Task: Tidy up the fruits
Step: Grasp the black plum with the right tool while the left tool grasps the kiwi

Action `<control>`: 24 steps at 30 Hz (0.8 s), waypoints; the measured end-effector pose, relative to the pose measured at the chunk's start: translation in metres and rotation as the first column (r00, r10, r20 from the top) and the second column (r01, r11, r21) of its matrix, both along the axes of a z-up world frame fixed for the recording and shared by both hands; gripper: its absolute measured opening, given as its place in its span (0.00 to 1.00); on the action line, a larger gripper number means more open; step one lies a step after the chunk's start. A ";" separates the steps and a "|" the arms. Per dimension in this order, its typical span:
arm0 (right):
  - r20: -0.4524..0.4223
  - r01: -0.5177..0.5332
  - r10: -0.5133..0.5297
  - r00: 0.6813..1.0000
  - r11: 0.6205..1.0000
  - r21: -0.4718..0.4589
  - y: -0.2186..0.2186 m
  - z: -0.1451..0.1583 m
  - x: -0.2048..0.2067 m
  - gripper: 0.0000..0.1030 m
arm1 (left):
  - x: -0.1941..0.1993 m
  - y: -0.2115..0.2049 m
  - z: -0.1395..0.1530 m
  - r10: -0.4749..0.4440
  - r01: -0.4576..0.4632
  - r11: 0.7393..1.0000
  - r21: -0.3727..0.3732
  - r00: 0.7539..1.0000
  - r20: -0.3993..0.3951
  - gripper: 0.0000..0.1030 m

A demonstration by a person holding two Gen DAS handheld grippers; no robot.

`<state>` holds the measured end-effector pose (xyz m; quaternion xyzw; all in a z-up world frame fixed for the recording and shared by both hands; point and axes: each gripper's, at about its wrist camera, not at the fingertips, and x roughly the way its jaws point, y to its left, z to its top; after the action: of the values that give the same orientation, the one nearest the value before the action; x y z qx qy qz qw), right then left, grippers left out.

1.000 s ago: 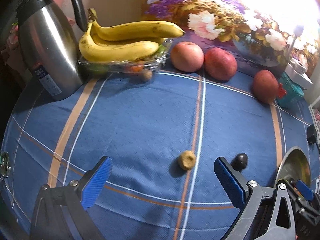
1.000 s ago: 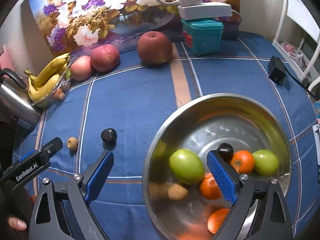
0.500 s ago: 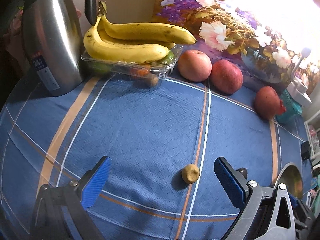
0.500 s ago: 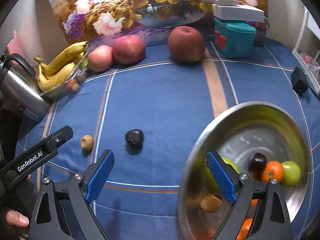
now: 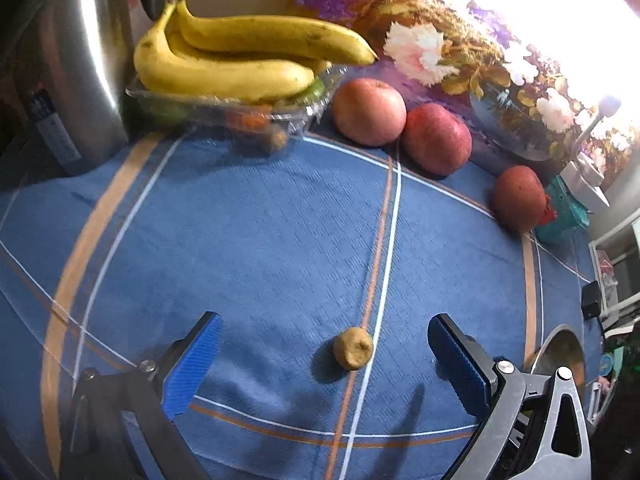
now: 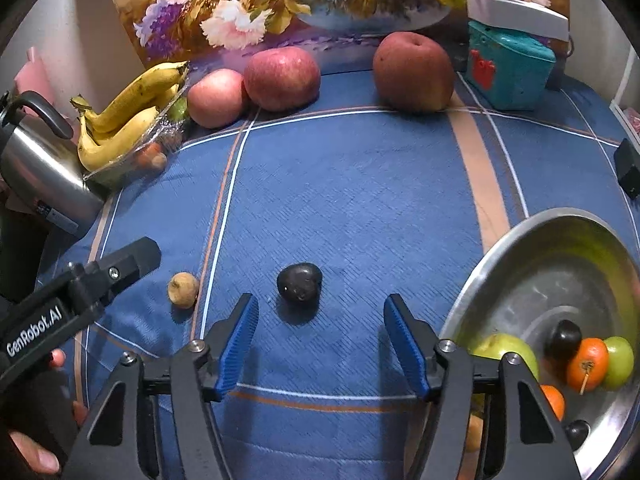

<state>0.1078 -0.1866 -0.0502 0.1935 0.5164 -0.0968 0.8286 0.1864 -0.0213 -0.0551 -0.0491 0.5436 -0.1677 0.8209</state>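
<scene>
Blue striped cloth (image 6: 360,208) is seen covering the tabletop. Right hand-held gripper (image 6: 318,344) is angled down over the cloth w/ jaws partly spread; they have just been closing, and nothing is pinched. Small dark fruit (image 6: 299,282) lies on the cloth just ahead of the blue pads (image 6: 236,344), roughly centred btwn them, not touched. Small tan fruit (image 6: 183,289) is found left of it, near a white/orange stripe. Left hand-held gripper (image 5: 324,364) is held w/ jaws spread wide; in the left wrist view the tan fruit (image 5: 353,348) sits btwn the pads (image 5: 458,364) but clear of both, closer to the right-side one. In the right wrist view one black finger of the left hand-held gripper is seen at left, gripped by a person's hand (image 6: 36,428). Steel bowl (image 6: 520,248) is at lower right, holding green fruits (image 6: 505,350), orange fruits (image 6: 587,363) and a dark fruit (image 6: 564,338). Along the back edge: three red apples (image 6: 282,78), two touching, the third apart near a teal box (image 6: 508,68). Bananas (image 5: 224,76) are stacked on a clear wrapped tray (image 5: 224,110) beside a steel kettle (image 5: 84,80). A floral picture (image 6: 280,4) is propped behind.
</scene>
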 end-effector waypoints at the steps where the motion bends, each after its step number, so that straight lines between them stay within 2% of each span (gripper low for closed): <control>1: -0.001 0.000 0.000 1.000 1.000 0.002 0.000 -0.001 0.001 0.58 | 0.001 -0.002 -0.001 -0.003 0.003 1.000 0.006 1.000 -0.002 0.99; 10: -0.009 -0.011 0.010 1.000 1.000 -0.015 0.005 -0.012 0.017 0.44 | 0.000 -0.016 -0.012 -0.043 0.042 0.999 -0.020 0.997 -0.068 0.70; 16: 0.003 -0.017 0.017 1.000 1.000 -0.001 0.002 -0.012 0.017 0.32 | -0.001 -0.020 -0.015 -0.054 0.049 0.998 -0.051 0.993 -0.103 0.39; 19: 0.009 -0.023 0.023 1.000 1.000 0.004 0.003 -0.010 0.017 0.26 | 0.000 -0.020 -0.015 -0.045 0.039 0.997 -0.061 0.993 -0.111 0.31; 21: 0.009 -0.025 0.025 1.000 1.000 0.003 0.004 -0.009 0.017 0.25 | 0.000 -0.019 -0.015 -0.041 0.032 0.997 -0.074 0.993 -0.114 0.26; 24: 0.010 -0.026 0.026 1.000 1.000 0.007 0.004 -0.009 0.016 0.25 | -0.001 -0.020 -0.013 -0.045 0.038 0.997 -0.067 0.993 -0.112 0.24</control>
<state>0.1238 -0.1824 -0.0592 0.1905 0.5149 -0.0832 0.8316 0.1857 -0.0417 -0.0684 -0.0739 0.5845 -0.1994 0.7830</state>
